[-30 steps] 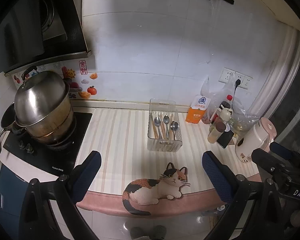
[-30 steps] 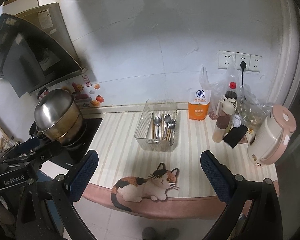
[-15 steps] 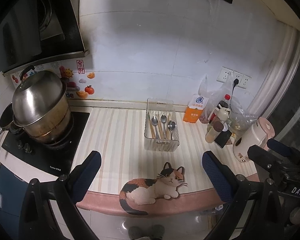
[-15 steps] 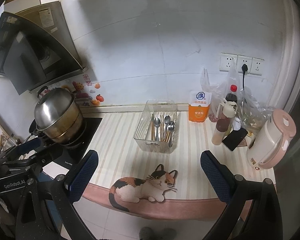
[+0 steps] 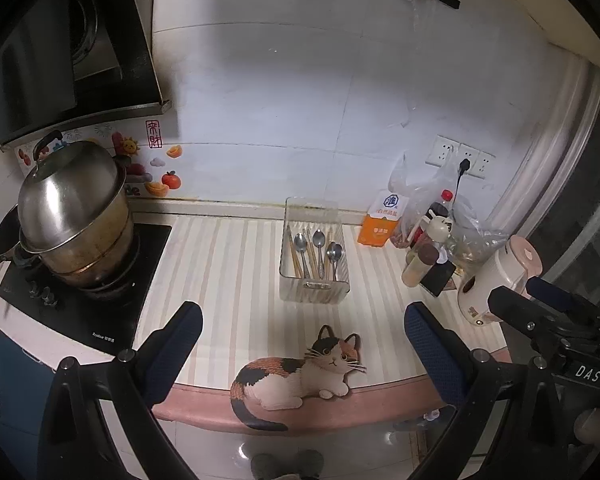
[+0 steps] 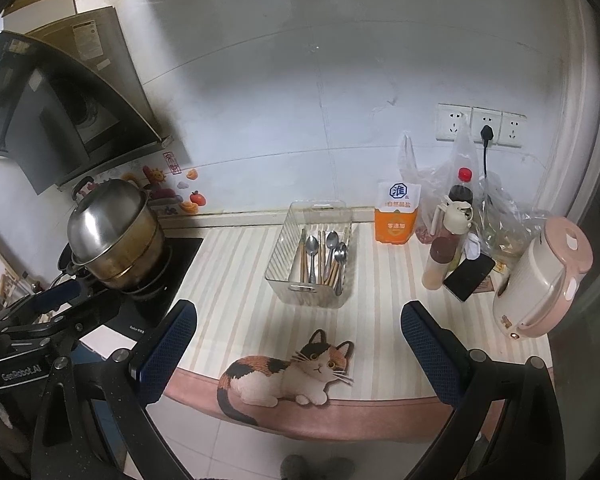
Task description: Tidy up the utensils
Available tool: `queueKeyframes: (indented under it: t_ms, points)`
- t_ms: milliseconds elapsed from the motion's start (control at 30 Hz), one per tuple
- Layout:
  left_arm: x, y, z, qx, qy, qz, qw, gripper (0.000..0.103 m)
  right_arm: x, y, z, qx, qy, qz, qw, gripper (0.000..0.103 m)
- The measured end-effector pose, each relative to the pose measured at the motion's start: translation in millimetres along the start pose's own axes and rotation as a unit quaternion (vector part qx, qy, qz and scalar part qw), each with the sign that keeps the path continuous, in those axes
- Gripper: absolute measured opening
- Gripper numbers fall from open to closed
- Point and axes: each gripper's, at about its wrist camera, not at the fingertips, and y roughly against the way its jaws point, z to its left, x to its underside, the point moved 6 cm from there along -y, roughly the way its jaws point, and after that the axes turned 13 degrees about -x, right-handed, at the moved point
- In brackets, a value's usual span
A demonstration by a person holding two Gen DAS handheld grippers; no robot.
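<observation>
A clear plastic bin [image 5: 315, 292] [image 6: 312, 296] stands on the striped counter mat near the back wall. Inside lie three metal spoons [image 5: 319, 246] [image 6: 332, 250] and several wooden chopsticks [image 5: 296, 258] [image 6: 302, 258], all lengthwise. My left gripper [image 5: 302, 336] is open and empty, held back from the counter's front edge, well short of the bin. My right gripper [image 6: 298, 334] is also open and empty, at a similar distance. Each gripper shows at the edge of the other's view.
A steel pot [image 5: 74, 208] sits on the black cooktop at the left. An orange salt bag [image 5: 383, 224], bottles [image 5: 424, 256], plastic bags, a phone [image 6: 468, 278] and a pink kettle [image 6: 540, 280] crowd the right. A cat print [image 5: 300, 376] marks the mat's front edge.
Both grippers have drawn back and risen slightly from the counter; the bin and pot look a little smaller and farther. Nothing on the counter has moved.
</observation>
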Motion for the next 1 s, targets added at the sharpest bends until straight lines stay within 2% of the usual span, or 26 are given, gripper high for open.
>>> queueKeyframes:
  t_ms: [1000]
  points:
    - [-1.8,3.5,-3.5,-0.007,0.008,-0.003,0.9999,0.103,-1.4,8.6,-7.1,-0.002,0.006,0.003,1.000,0.103]
